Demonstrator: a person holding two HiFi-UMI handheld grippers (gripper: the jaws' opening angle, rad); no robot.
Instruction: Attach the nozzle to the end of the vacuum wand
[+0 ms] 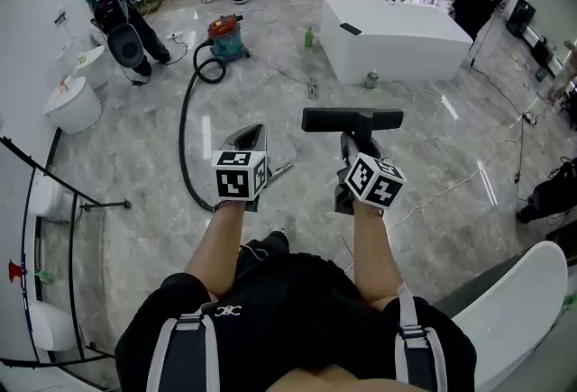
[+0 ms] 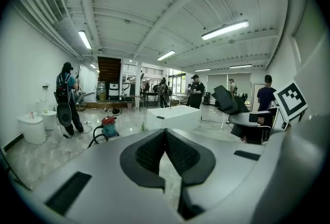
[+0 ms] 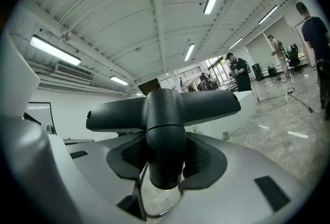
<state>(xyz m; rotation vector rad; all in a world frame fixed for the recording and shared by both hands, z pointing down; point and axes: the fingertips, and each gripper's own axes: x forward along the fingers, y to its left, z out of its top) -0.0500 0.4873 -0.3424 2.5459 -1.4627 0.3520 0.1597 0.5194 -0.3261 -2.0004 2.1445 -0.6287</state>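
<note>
A black T-shaped nozzle (image 1: 352, 119) is held up in front of me, its crossbar level. My right gripper (image 1: 350, 147) is shut on its round neck; in the right gripper view the nozzle (image 3: 165, 115) fills the gap of the right gripper (image 3: 165, 158), with both pads against it. To its left, my left gripper (image 1: 250, 134) is shut, and the left gripper (image 2: 165, 152) has nothing between its pads. A black hose (image 1: 185, 138) curves from the red and teal vacuum cleaner (image 1: 227, 37) toward my left hand. Its near end is hidden under the gripper.
A white block (image 1: 397, 39) stands on the marble floor ahead, with a can (image 1: 370, 79) and a green bottle (image 1: 308, 38) beside it. White tubs (image 1: 72, 102) and a rack sit at the left. People stand at the back. A cable (image 1: 451, 187) trails at the right.
</note>
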